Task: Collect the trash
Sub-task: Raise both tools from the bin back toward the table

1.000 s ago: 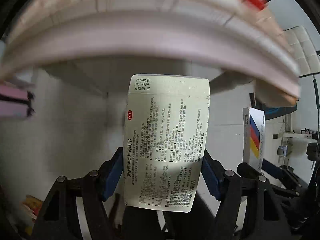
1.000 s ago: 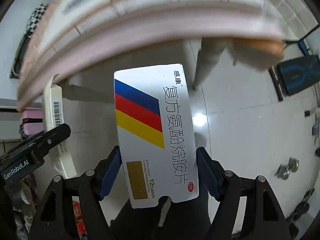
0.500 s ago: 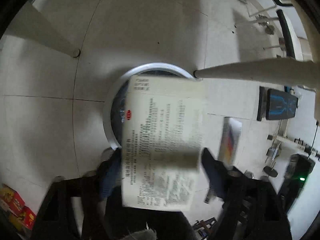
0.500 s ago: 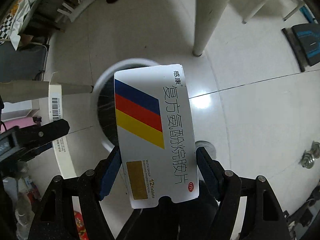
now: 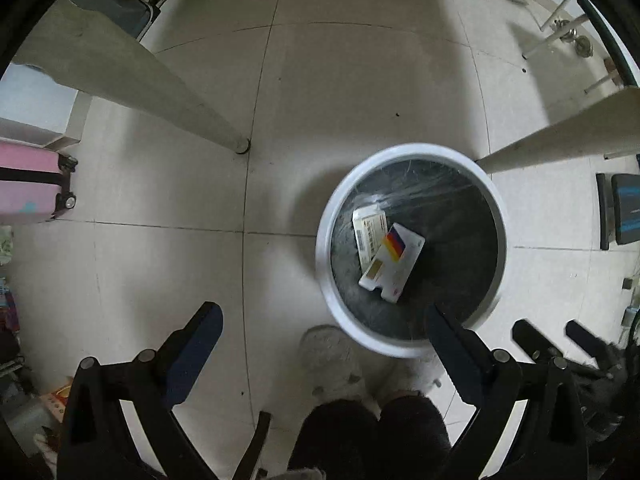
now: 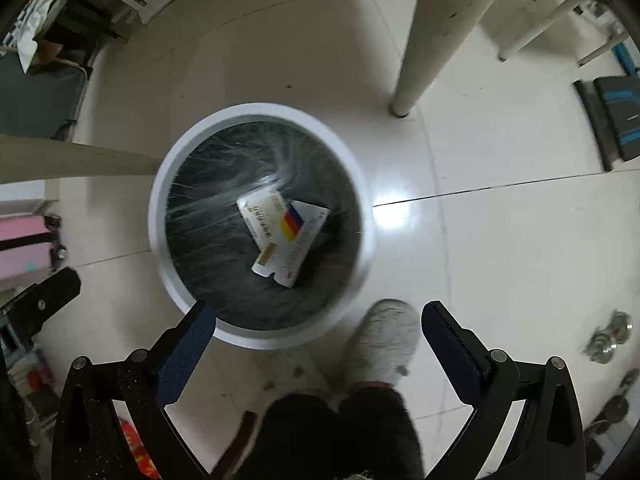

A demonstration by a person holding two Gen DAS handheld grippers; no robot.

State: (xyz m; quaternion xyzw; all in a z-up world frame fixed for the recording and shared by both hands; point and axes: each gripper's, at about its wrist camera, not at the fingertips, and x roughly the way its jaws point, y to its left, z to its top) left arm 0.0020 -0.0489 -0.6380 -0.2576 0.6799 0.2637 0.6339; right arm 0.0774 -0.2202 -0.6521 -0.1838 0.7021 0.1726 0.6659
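Note:
A white round bin [image 5: 320,248] with a black liner stands on the tiled floor, below both grippers. Inside it lie two flat medicine boxes: a pale yellow one [image 5: 370,232] and, partly on top of it, a white one with blue, red and yellow stripes [image 5: 394,262]. My left gripper [image 5: 323,312] points straight down beside the bin's left rim; its jaws are opening and hold nothing. Over the bin's [image 6: 158,216] near rim my right gripper [image 6: 318,306] also has its jaws opening, empty, with the striped box [image 6: 296,240] and yellow box [image 6: 262,212] far below.
Two table legs [image 5: 160,92] [image 5: 560,140] slant in beside the bin. A pink suitcase [image 5: 28,188] stands at the left. The person's grey slipper [image 6: 384,340] and dark trouser legs are just in front of the bin. Clutter lines the far wall.
Both grippers dropped from beside the tabletop to above the bin. Each let go of its box, and both boxes now lie in the bin.

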